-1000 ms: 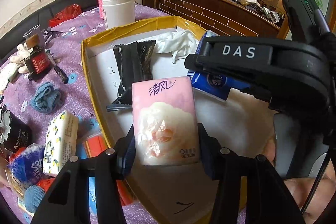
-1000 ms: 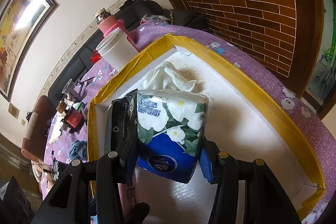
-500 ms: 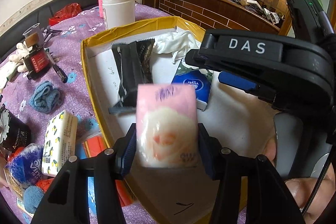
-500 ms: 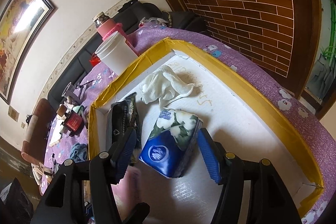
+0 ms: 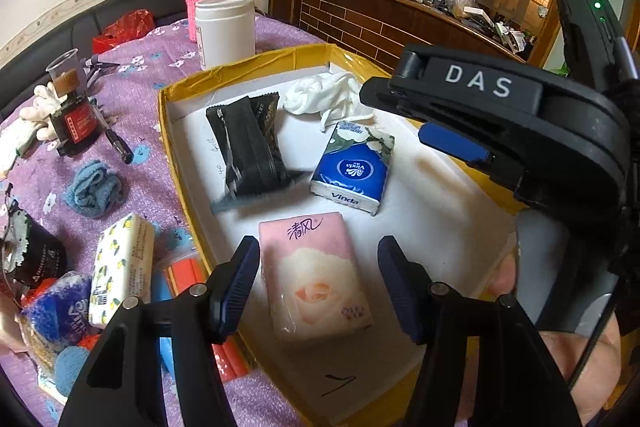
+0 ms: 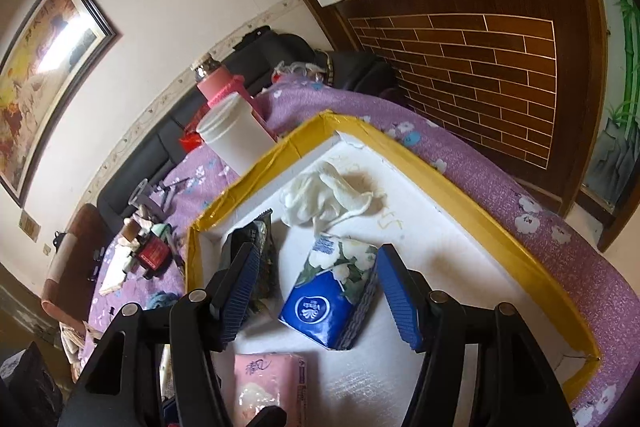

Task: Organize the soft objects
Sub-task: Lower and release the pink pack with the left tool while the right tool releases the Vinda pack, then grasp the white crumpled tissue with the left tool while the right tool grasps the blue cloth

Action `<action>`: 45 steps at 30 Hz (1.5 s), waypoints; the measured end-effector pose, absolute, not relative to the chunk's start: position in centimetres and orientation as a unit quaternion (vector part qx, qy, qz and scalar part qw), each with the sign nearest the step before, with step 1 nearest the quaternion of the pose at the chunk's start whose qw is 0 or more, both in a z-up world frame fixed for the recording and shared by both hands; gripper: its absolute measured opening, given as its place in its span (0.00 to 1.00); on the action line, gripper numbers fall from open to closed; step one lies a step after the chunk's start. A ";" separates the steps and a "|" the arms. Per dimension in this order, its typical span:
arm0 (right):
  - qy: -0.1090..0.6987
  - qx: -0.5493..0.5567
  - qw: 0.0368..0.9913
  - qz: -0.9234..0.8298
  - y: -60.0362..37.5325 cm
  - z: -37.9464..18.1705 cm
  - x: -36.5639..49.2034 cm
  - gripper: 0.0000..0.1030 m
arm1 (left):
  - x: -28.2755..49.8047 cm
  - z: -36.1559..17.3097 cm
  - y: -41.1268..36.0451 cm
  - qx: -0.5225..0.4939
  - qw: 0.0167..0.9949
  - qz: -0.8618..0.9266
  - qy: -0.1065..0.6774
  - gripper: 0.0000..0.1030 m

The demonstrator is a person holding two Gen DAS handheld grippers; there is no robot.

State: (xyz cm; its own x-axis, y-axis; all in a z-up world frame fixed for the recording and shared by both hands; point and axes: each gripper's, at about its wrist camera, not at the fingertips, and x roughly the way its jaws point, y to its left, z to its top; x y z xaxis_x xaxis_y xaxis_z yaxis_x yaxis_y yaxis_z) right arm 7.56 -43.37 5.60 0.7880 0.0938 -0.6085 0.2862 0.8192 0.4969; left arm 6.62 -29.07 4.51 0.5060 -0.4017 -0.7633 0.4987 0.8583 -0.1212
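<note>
here the left claw (image 5: 316,287) is spread wide around the pink tissue pack (image 5: 316,279), which lies flat on the white floor of the yellow-rimmed box (image 5: 168,131). the right claw (image 6: 316,291) is also spread, over the blue tissue pack (image 6: 332,291) lying just beyond. farther in sit a black packet (image 5: 248,147) and a crumpled white cloth (image 5: 324,95).

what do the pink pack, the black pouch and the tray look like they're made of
Pink pack: glossy thin plastic film, judging by its sheen, likely over soft tissues. Black pouch: shiny crinkled foil-like plastic with a serrated sealed edge. Tray: matte white foam-like base, rim wrapped in glossy yellow tape.
</note>
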 end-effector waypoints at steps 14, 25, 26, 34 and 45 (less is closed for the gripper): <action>0.292 0.262 0.920 -0.010 -40.8 6.4 7.3 0.66 | 3.3 8.1 -23.7 0.046 0.880 -0.246 0.404 0.60; 0.278 0.184 0.941 0.056 -35.9 7.0 7.3 0.66 | 0.0 8.6 -13.7 -0.009 0.893 -0.207 0.399 0.62; 0.278 0.181 0.941 0.062 -35.7 7.0 7.3 0.66 | -0.2 8.5 -12.7 -0.015 0.894 -0.201 0.400 0.62; 0.278 0.160 0.943 0.093 -33.9 7.1 7.1 0.67 | 0.0 8.2 -3.7 -0.050 0.907 -0.112 0.402 0.62; 0.272 0.149 0.944 0.116 -32.7 7.4 6.6 0.69 | 7.9 5.2 5.2 -0.125 0.880 -0.023 0.459 0.60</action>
